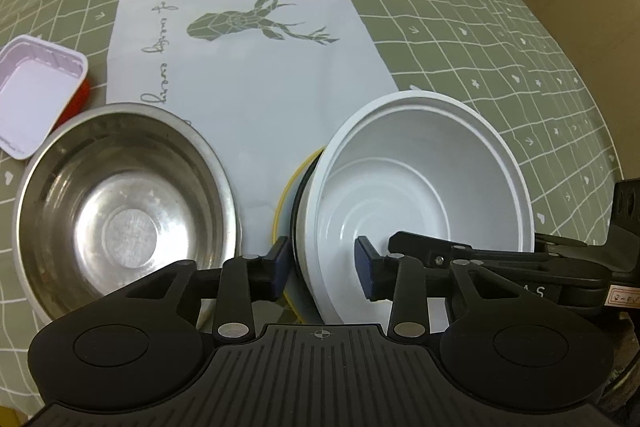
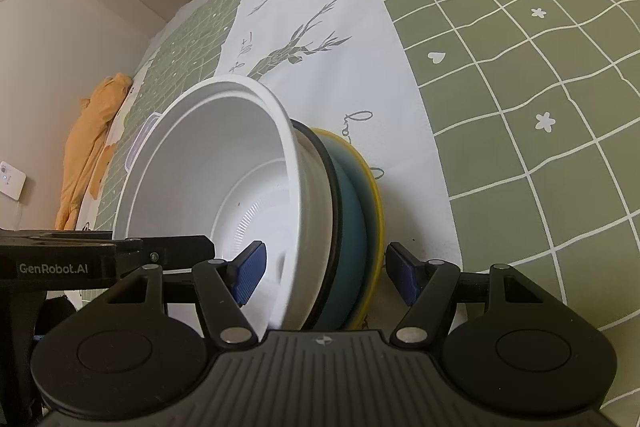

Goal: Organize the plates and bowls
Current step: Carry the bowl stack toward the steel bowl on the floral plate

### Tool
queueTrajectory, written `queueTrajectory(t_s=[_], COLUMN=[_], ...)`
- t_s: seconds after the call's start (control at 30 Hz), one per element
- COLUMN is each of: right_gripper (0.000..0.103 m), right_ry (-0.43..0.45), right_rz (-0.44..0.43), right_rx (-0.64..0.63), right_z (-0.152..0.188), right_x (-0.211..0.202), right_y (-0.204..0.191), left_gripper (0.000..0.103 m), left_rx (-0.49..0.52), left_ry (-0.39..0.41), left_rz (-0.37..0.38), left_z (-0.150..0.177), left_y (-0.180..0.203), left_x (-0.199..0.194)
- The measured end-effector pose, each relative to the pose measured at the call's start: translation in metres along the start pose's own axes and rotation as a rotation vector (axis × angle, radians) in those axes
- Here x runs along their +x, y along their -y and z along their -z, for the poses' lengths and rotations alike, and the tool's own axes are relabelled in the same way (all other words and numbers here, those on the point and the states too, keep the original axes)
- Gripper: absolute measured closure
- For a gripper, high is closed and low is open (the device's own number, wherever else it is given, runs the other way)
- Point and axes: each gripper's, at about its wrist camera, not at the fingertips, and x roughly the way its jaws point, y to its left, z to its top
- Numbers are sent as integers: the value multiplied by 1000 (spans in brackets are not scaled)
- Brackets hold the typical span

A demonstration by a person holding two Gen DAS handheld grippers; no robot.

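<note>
Light, stiff, slick white bowl (image 1: 420,187) nested atop blue plate (image 2: 352,211): best pinched at near rim, both grippers' jaws half-open astride it, apparently not clamped.

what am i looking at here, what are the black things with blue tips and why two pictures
No robot here: a person holds two hand-held grippers, black with blue pads, each carrying a wide-angle camera looking along its fingers. One picture comes from each.

The left gripper straddles the near rim of a white plastic bowl; its pads look clear of the rim. The right gripper straddles the same stack from the other side, also with gaps, so nothing looks gripped.

The white bowl sits in a white bowl with a dark rim, on a teal plate with a yellow rim. Beside them stands a steel bowl, on a green checked tablecloth.
</note>
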Motion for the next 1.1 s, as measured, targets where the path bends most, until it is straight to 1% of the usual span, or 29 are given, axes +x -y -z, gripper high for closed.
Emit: queueTrajectory(t_s=[0.07,0.17,0.2,0.27,0.3,0.33,0.47,0.5,0.6,0.67,0.73,0.77,0.83,0.93,1.1], right_gripper=[35,35,35,35,35,35,35,35,35,35,35,35,37,39,39], right_ry=[-1,-4,-5,-11,-12,-12,-6,-6,-4,-1,-2,-7,-20,-25,-50], right_rz=[-2,-2,-1,0,4,3,-10,-12,-5,2,6,6,5,38,25], right_rx=[-1,-4,-3,2,4,5,1,0,-8,-8,-6,-3,5,10,33], right_z=[-1,0,0,0,0,0,-1,0,0,0,-1,-2,-2,-3,-9], right_x=[1,1,2,3,4,4,3,2,0,-1,-1,0,4,8,10], right_y=[-1,0,0,2,3,4,1,1,0,1,1,1,2,3,10], left_gripper=[64,65,65,56,51,54,55,53,50,44,32,30,29,28,28], left_rx=[5,16,29,52,51,40,-1,-7,-17,-34,-34,-32,-27,-46,-28], left_ry=[1,-19,-18,-8,-10,-16,-37,-43,-46,-43,-48,-50,-59,-68,-60], left_rz=[-4,-3,-14,-71,-84,-85,-23,-6,13,45,90,103,113,136,146], left_z=[0,3,4,7,7,7,6,6,5,3,2,3,3,0,-4], left_y=[1,1,2,2,1,-1,-4,-4,-4,-7,-8,-7,-6,-8,-7], left_x=[0,-4,-7,-11,-11,-10,0,2,8,11,15,18,25,34,37])
